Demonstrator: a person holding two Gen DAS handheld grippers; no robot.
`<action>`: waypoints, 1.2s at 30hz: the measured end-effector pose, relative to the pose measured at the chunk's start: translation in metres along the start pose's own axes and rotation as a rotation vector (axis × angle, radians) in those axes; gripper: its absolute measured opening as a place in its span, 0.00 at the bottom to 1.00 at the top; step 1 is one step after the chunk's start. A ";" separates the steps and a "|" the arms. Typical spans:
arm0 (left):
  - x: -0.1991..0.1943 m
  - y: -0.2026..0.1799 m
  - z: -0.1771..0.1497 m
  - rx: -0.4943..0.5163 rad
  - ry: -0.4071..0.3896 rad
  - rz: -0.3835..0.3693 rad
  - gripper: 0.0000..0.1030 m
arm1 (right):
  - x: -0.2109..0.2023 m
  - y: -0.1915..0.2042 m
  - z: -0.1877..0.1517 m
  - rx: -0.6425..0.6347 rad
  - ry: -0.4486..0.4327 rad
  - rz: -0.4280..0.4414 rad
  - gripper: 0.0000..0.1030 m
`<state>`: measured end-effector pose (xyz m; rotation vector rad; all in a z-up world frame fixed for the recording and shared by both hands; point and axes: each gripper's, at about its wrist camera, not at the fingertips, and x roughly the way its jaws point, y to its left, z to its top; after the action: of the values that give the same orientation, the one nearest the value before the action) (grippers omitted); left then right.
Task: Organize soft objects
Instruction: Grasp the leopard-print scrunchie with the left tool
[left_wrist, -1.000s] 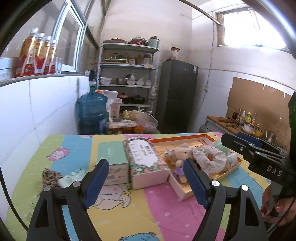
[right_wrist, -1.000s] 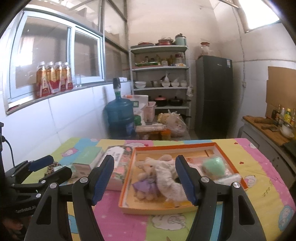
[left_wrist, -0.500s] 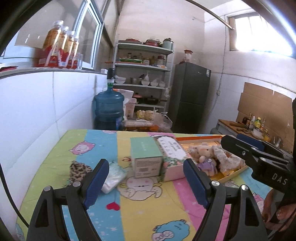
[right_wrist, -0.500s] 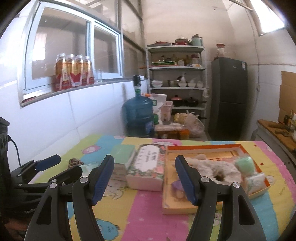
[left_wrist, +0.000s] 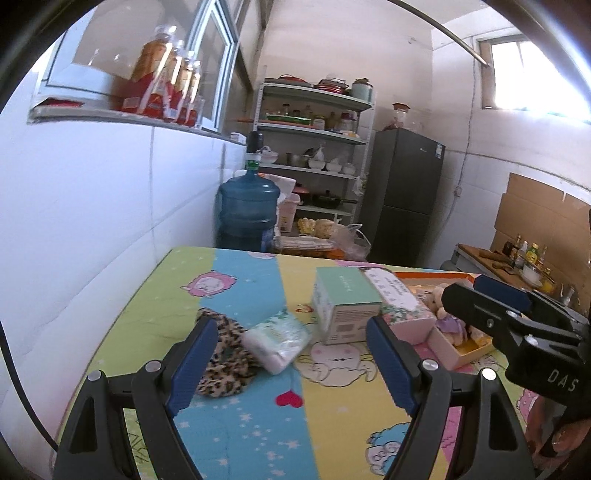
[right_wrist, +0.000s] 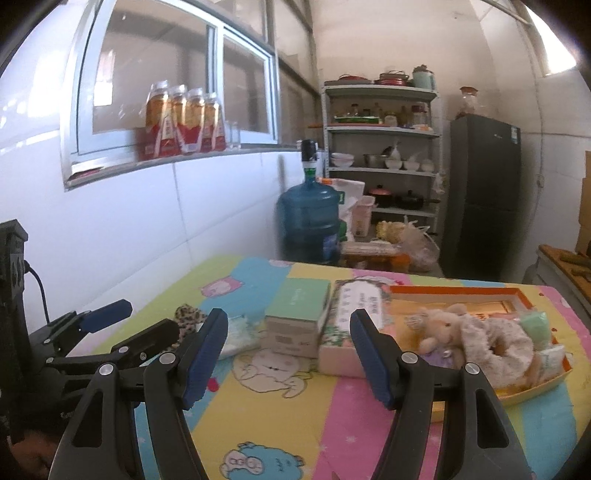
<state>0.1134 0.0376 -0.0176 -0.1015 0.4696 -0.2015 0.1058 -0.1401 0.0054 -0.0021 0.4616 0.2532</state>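
Note:
A white tissue pack (left_wrist: 276, 338) and a leopard-print scrunchie (left_wrist: 221, 354) lie on the colourful tablecloth, just ahead of my open, empty left gripper (left_wrist: 291, 363). An orange tray (right_wrist: 517, 295) at the right holds a plush toy (right_wrist: 441, 330), a fluffy scrunchie (right_wrist: 498, 341) and a green sponge (right_wrist: 535, 323). My right gripper (right_wrist: 290, 354) is open and empty, above the cloth in front of the boxes. It shows at the right of the left wrist view (left_wrist: 517, 314). The left gripper shows at the left of the right wrist view (right_wrist: 122, 328).
A mint green box (right_wrist: 295, 321) and a floral tissue box (right_wrist: 351, 325) stand between the loose items and the tray. A white tiled wall (left_wrist: 92, 221) runs along the table's left side. A blue water jug (left_wrist: 245, 212), shelves and a fridge stand beyond the far edge.
Both grippers have swung left: the tray and boxes slid right in both views, and the tissue pack and leopard scrunchie now sit ahead of the left gripper. Both stayed open.

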 end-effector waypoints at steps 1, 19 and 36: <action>0.000 0.004 -0.001 -0.003 0.000 0.004 0.80 | 0.002 0.003 0.000 -0.002 0.003 0.004 0.68; 0.045 0.071 -0.017 -0.063 0.108 0.119 0.80 | 0.045 0.029 -0.008 -0.007 0.067 0.053 0.68; 0.119 0.095 -0.024 -0.095 0.368 0.100 0.68 | 0.102 0.045 -0.019 0.009 0.147 0.119 0.68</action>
<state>0.2221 0.1029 -0.1047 -0.1341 0.8496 -0.0994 0.1750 -0.0734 -0.0545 0.0155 0.6101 0.3694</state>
